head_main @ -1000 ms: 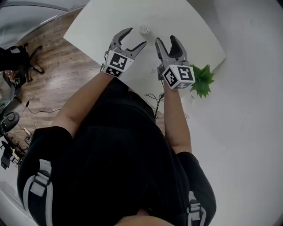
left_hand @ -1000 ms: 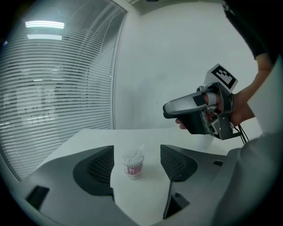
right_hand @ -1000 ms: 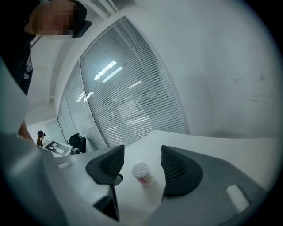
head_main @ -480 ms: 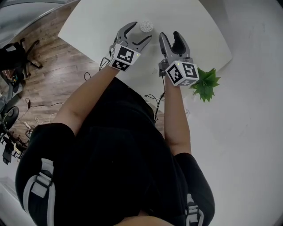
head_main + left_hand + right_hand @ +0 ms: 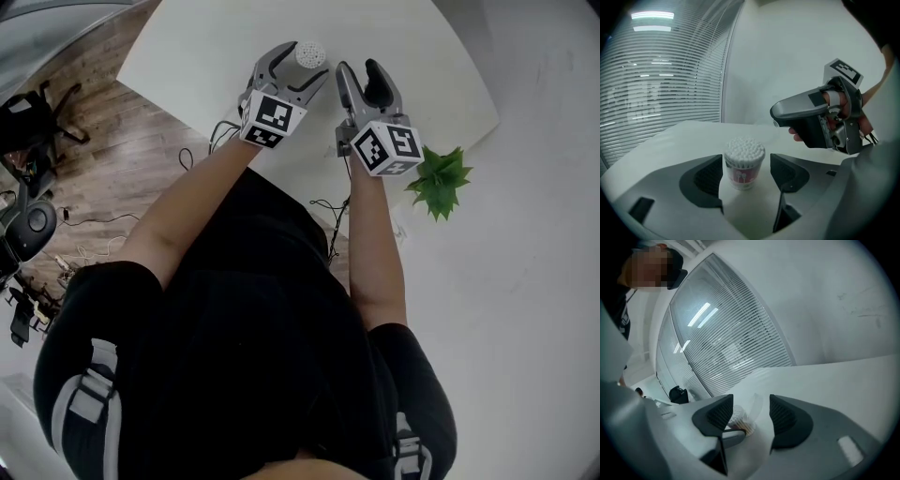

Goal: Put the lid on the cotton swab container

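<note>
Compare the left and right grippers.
The left gripper flanks the swab container with its jaws, not touching it. The right gripper sees that container partly behind one jaw. The right gripper's jaws have just been closing slightly, with only a faint clear piece, perhaps the lid, between them, ungripped. The left's look wider. Both are open over the white table.

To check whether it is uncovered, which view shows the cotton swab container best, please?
The left gripper view: the cotton swab container stands whole, lidless, between open jaws. The head view shows only its white top; the right gripper view a blurred, half-hidden part.
</note>
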The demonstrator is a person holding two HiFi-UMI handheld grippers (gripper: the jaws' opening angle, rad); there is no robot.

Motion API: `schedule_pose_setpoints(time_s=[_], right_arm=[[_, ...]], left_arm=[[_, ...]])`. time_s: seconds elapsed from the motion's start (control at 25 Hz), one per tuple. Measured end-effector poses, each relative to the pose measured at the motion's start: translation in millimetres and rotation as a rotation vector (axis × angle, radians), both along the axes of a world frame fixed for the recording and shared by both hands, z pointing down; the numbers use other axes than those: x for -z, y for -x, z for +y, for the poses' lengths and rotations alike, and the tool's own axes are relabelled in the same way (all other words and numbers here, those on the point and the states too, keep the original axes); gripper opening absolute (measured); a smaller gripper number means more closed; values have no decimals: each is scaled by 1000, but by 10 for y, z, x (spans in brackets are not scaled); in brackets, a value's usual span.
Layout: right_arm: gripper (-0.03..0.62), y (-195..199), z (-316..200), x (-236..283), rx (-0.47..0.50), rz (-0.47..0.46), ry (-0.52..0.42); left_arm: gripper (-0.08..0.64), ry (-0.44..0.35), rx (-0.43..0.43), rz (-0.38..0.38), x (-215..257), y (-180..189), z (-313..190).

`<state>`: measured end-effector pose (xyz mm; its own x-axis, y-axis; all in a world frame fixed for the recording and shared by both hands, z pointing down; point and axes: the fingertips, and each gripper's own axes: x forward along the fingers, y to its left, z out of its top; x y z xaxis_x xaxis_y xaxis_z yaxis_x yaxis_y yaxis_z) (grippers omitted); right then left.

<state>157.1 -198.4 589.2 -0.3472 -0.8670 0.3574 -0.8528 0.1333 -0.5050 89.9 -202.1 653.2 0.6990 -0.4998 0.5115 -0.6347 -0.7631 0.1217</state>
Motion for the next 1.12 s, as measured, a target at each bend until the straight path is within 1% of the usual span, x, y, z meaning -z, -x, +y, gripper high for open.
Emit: schedule_pose_setpoints(time_s=[0.08, 0.16, 0.2, 0.32, 0.4, 0.68, 0.84, 1.12], right_arm=[[239, 25, -19, -41, 8, -30, 6], [236, 44, -28, -87, 11, -66, 15], [236, 46, -29, -112, 8, -84, 21], [236, 37, -29, -170, -4, -127, 36], [213, 40, -28, -169, -4, -142, 34], [155, 110, -19, -23, 30, -161, -13], [153, 216, -23, 56, 75, -159, -36], [153, 336, -52, 77, 134, -133, -48]], left_arm=[[304, 5, -3, -10, -31, -1, 5], [257, 11, -4, -11, -51, -1, 13], [249, 13, -6, -10, -55, -3, 17], [249, 12, -11, -5, -53, -10, 18], [249, 11, -12, -3, -52, -10, 17], [249, 1, -9, 0, -50, -17, 10], [249, 6, -10, -4, -50, -14, 12], [249, 0, -12, 10, -55, -15, 10]])
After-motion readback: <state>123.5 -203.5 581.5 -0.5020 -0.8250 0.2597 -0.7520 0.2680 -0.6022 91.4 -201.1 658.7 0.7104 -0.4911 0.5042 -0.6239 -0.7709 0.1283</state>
